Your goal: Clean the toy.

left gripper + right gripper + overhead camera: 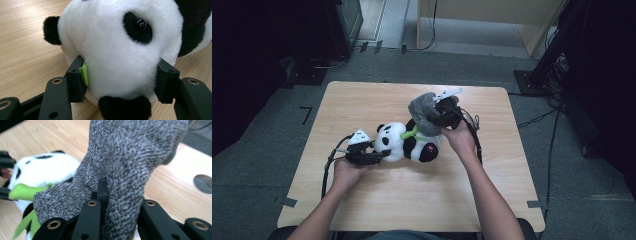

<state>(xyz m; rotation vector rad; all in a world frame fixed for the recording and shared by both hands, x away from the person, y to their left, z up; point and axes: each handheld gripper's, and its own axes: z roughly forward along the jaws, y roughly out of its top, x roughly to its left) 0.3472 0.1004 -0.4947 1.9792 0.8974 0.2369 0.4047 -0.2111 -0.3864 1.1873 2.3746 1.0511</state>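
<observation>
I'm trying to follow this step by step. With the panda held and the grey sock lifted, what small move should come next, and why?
Probably lower the sock toward the panda. The left hand-held gripper clamps the panda's head, steadying it on the table, while the right hand-held gripper pinches the sock just above the toy's body, so bringing them together seems the natural step.

Wooden table (362,200) (light grain) — a plush panda (404,142) lies on it.

left gripper (384,154): black, grey 3-cornered plate, black cable | right gripper (443,111): black, white plate | jaws: brass-ringed holes | forearms bare
</observation>
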